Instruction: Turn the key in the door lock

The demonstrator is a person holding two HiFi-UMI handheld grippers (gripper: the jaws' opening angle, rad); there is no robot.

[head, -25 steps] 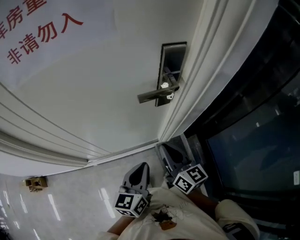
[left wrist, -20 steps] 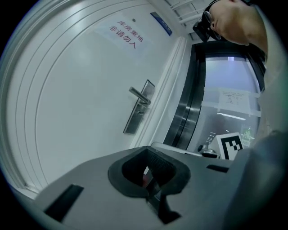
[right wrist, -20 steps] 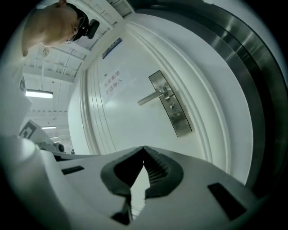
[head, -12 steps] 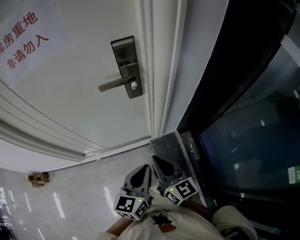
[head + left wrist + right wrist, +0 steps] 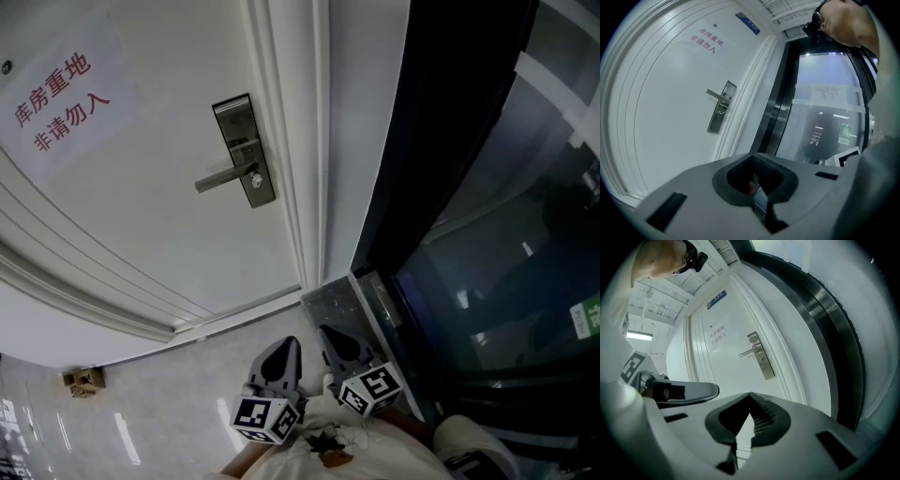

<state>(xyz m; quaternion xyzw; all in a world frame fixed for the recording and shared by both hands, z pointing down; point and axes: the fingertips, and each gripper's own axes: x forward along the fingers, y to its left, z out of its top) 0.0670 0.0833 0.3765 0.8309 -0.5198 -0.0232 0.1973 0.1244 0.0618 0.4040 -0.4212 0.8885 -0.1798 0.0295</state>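
Observation:
The white door carries a steel lock plate (image 5: 244,150) with a lever handle (image 5: 220,179) pointing left. A small pale key (image 5: 253,178) shows in the plate just below the lever. Both grippers hang low, side by side and well short of the door. The left gripper (image 5: 287,343) and the right gripper (image 5: 330,331) are both shut with nothing held. In the left gripper view the left gripper (image 5: 752,154) points at the door with the lock plate (image 5: 720,112) far ahead, up and to the left. In the right gripper view the lock plate (image 5: 759,361) stands far beyond the right gripper (image 5: 750,393).
A paper notice with red characters (image 5: 61,103) is stuck on the door left of the lock. The white door frame (image 5: 314,141) meets a dark-framed glass wall (image 5: 487,262) on the right. A small brown object (image 5: 82,380) lies on the glossy floor.
The head view has swung, so the lock now sits further left and more upright in it. Both grippers stay shut, low and side by side, having shifted together across the floor.

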